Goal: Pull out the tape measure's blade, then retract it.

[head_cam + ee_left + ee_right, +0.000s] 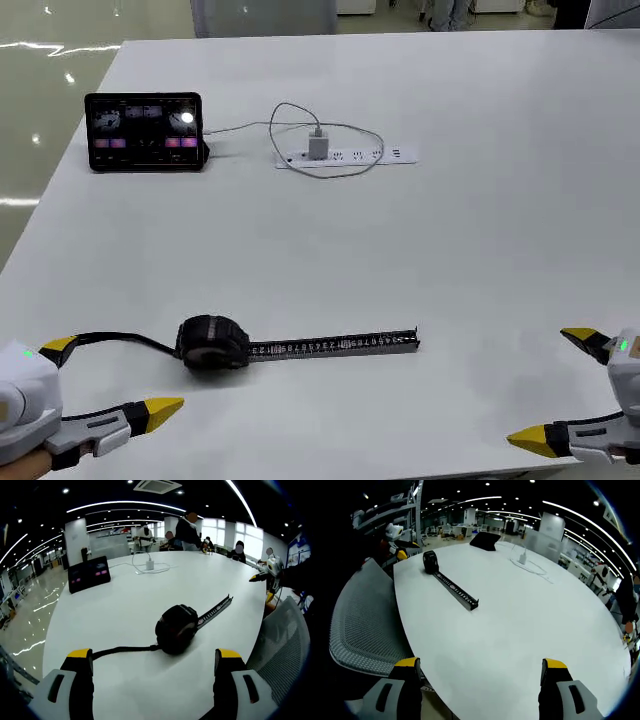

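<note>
One broad white table (480, 250) carried everything, and the tape measure (212, 343) lay near its front edge, close to the person. A grey mesh chair (360, 620) stood off the table edge nearest the tape measure, as the right gripper view showed. Well beyond the tape measure, toward the far left, a dark tablet (145, 132) stood propped with its screen lit. Also well beyond the tape measure, a white power strip (350, 157) lay flat with a white charger (317, 146) plugged in. A thin cable (240, 127) looped around the strip and ran to the tablet.

The left gripper (112, 376) was just left of the tape measure and nearer the person, its jaws spread wide and gripping nothing. The right gripper (552, 386) was well apart from the tape measure, off to the right past the blade's end, its jaws likewise spread and empty.

The tape measure's round black case (176, 628) rested on the table. Its blade (335, 346) was drawn out, lying flat and straight toward the right. A black strap (110, 340) trailed from the case's left side up to the left gripper's farther jaw tip; whether it touched that tip could not be told. The small hook (415, 338) at the blade's end lay clear of both grippers.
</note>
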Demonstrator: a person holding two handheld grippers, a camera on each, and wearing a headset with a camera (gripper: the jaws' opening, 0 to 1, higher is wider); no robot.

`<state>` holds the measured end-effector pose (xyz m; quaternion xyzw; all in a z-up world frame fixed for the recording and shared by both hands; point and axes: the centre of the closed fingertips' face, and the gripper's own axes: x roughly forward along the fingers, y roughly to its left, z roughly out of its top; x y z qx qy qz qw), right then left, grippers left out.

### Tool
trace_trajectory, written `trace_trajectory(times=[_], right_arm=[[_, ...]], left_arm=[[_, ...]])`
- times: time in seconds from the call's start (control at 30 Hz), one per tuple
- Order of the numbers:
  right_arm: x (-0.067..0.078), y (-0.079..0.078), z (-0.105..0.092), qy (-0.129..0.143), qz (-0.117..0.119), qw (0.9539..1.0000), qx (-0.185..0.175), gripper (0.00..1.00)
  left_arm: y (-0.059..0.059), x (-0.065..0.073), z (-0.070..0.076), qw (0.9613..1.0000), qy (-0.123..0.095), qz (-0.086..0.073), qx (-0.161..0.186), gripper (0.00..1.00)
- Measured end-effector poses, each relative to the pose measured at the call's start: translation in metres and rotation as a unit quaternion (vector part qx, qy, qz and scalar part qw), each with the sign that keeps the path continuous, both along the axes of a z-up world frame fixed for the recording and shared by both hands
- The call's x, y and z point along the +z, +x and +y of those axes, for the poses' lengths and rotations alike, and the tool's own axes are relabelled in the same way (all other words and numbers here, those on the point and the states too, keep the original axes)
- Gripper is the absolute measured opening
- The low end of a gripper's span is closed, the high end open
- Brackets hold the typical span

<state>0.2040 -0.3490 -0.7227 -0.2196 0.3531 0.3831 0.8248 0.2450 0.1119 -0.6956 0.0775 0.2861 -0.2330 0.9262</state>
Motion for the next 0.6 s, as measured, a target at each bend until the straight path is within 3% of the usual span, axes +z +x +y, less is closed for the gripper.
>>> trace_trajectory(times=[0.13, 0.2, 0.37, 0.5, 0.6], right_arm=[[0.005, 0.007, -0.003, 0.003, -0.001, 1.0000, 0.004, 0.99], [0.006, 0.010, -0.003, 0.006, 0.001, 1.0000, 0.005, 0.99], [0.007, 0.015, 0.003, -0.004, 0.007, 0.9996, 0.026, 0.99], [0.012, 0.017, 0.011, -0.024, 0.013, 0.9984, 0.050, 0.99], [0.021, 0.015, 0.022, -0.023, 0.012, 0.9973, 0.068, 0.99]], left_arm=[[0.005, -0.004, -0.006, 0.9999, 0.016, 0.005, 0.003, 0.99], [0.006, -0.006, -0.010, 0.9995, 0.007, 0.025, 0.019, 0.99], [0.010, -0.007, -0.022, 0.9994, 0.024, 0.020, 0.011, 0.99], [0.013, -0.008, -0.027, 0.9996, 0.019, 0.016, 0.017, 0.99], [0.012, -0.012, -0.030, 0.9992, 0.020, 0.025, 0.024, 0.99]])
